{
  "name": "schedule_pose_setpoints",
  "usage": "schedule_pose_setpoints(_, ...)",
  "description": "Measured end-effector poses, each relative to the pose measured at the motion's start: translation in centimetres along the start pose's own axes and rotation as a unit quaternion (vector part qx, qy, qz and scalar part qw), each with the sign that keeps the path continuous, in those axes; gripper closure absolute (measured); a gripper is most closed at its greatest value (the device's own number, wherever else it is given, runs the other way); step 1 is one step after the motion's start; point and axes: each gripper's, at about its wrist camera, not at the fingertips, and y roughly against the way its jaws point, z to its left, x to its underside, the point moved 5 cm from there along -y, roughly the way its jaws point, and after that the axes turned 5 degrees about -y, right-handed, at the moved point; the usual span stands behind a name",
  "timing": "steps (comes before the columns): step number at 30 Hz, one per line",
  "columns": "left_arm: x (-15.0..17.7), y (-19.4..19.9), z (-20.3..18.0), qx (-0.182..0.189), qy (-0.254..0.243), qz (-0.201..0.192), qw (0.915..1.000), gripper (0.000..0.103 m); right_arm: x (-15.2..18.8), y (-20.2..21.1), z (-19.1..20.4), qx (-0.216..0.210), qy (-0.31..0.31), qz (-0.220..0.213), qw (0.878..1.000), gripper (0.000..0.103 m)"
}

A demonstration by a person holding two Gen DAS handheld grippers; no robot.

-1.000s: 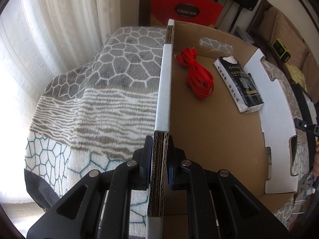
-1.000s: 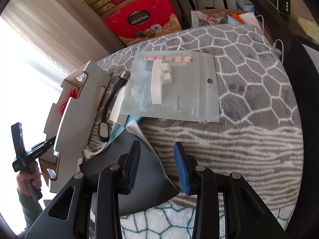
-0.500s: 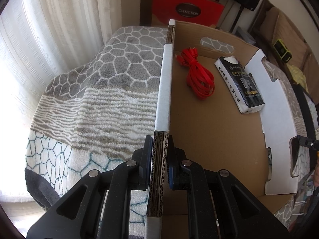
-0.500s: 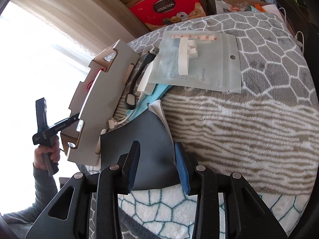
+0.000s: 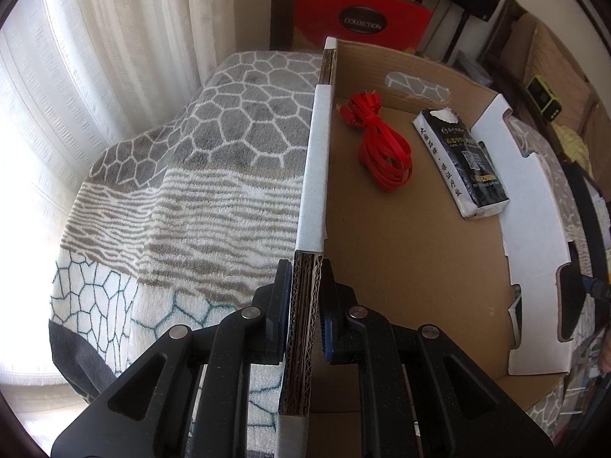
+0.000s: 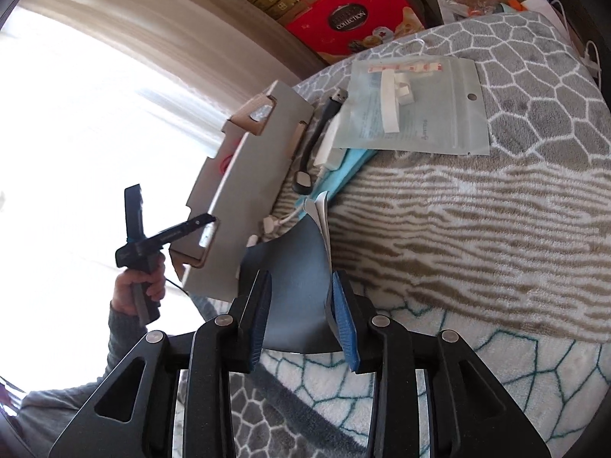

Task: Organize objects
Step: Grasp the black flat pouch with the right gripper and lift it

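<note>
Change: against a second ago, the right gripper (image 6: 301, 316) has swung toward the dark grey sheet (image 6: 294, 290), which now lies between its fingers (image 6: 345, 328); they are closing, not yet clearly pressing on it.
Meaning for the task: a judgement only, the sheet looks like the next thing bound for the box; the pick-up is starting, not done.
Unchanged: the left gripper (image 5: 305, 301) holds as before, its fingers clamped on the near wall of the cardboard box (image 5: 401, 267), steadying it.
Surface: one bed-like surface under a patterned blanket (image 6: 477, 229), carrying everything.
Box: one, open-topped, at the blanket's edge.
In the box: two things, one red coiled cable (image 5: 382, 149) and one dark tissue pack (image 5: 464, 164), apart from each other.
Still outside, beside the box: one clear zip bag (image 6: 416, 107) holding white strips, one blue item (image 6: 343, 175) partly under it, one black USB cable (image 6: 313, 145), one white cable (image 6: 282, 221) and the one dark sheet.
Grippers: two, one hand (image 6: 137, 286) visible.
</note>
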Motion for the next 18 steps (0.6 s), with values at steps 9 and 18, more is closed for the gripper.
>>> schedule_pose_setpoints(9, -0.1, 0.0, 0.0, -0.002, 0.0, 0.0, 1.0, 0.091, 2.0, -2.3, 3.2, 0.007, 0.062, 0.065, 0.996, 0.089)
schedule_pose_setpoints(18, -0.1, 0.0, -0.1, -0.001, 0.0, 0.002, 1.0, 0.091, 0.1, -1.0, 4.2, 0.048, 0.034, -0.003, 0.998, 0.098)
